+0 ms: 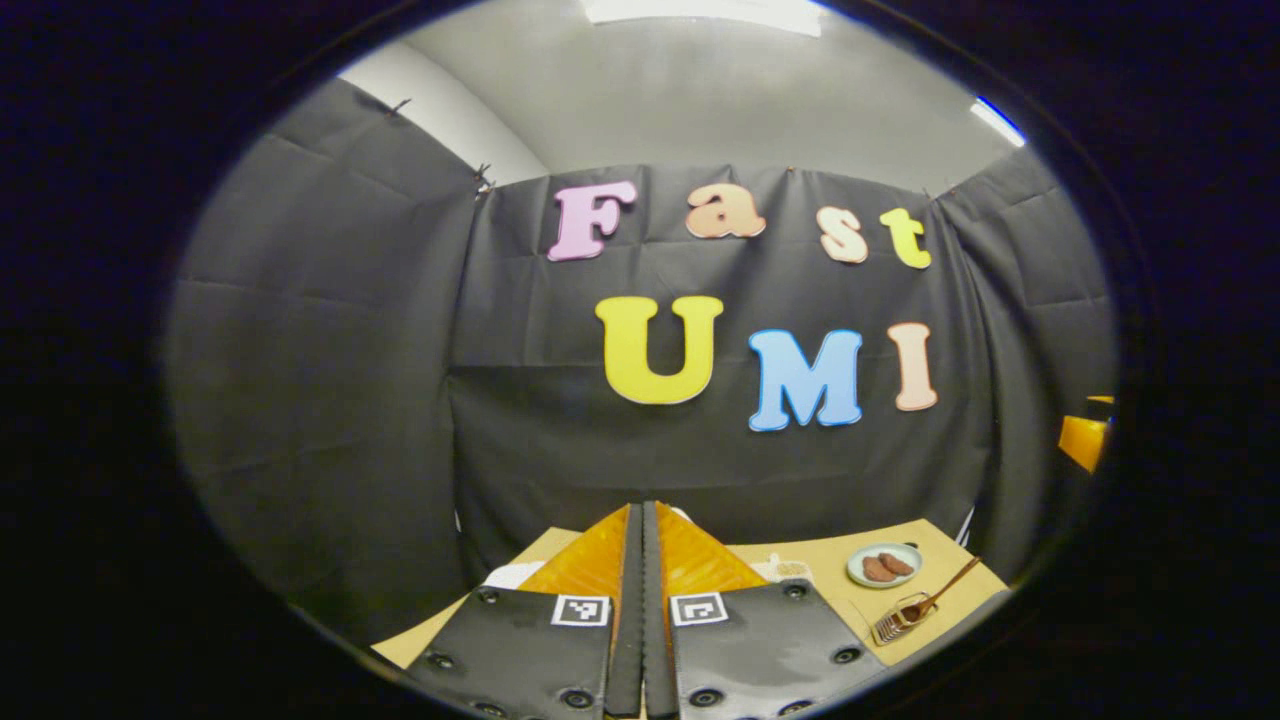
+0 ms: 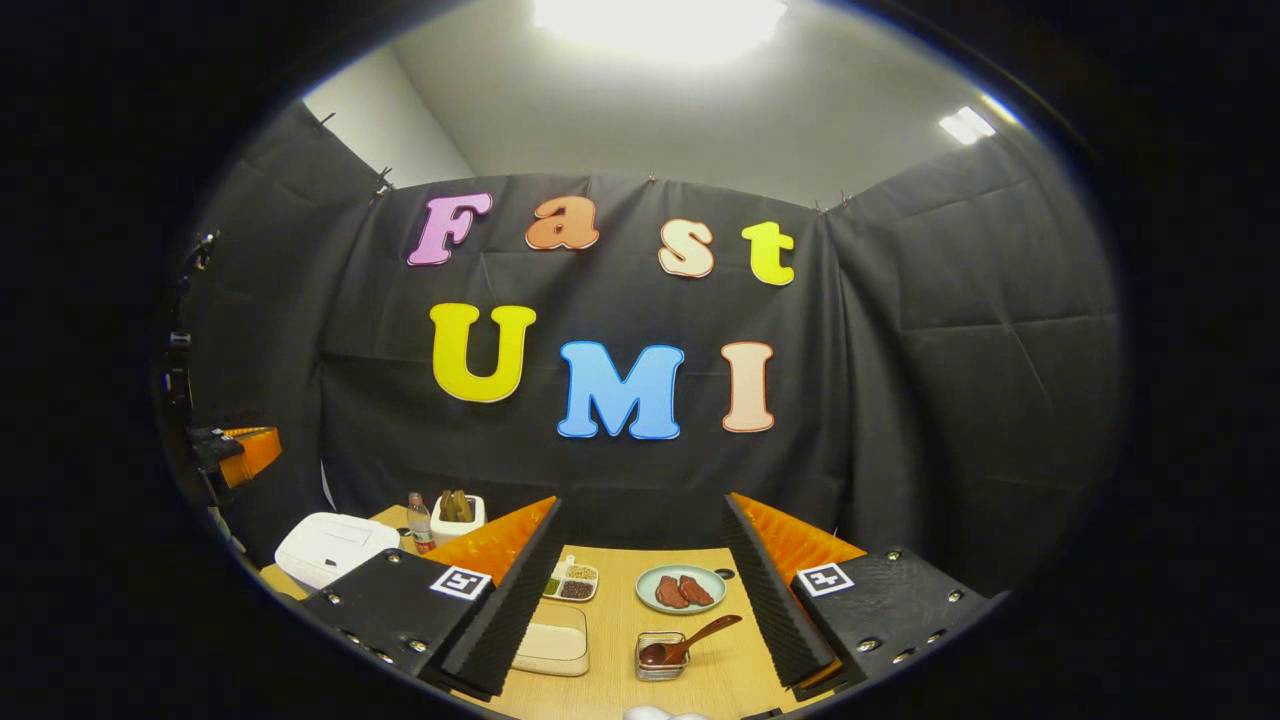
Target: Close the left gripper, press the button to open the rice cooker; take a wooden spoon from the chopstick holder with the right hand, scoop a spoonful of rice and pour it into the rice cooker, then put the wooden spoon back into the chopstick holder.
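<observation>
The white rice cooker (image 2: 335,545) stands with its lid down at the table's left in the right gripper view. A small clear chopstick holder (image 2: 660,655) sits in front of my right gripper (image 2: 642,502), with a wooden spoon (image 2: 705,633) leaning out of it to the right. That gripper is open, nothing between its fingers, raised above the table. A clear box of white rice (image 2: 552,640) lies left of the holder. My left gripper (image 1: 642,510) is shut on nothing, high over the table; a sliver of the cooker (image 1: 515,573) shows beside it. The holder (image 1: 900,622) and spoon (image 1: 950,585) lie to its right.
On the wooden table (image 2: 610,690) are a plate (image 2: 650,580) with brown pieces, a divided dish of beans (image 2: 572,580), a white cup (image 2: 457,515) and a small bottle (image 2: 420,522) behind the cooker. The plate (image 1: 860,558) lies near the far edge in the left gripper view. Black cloth walls close the back and sides.
</observation>
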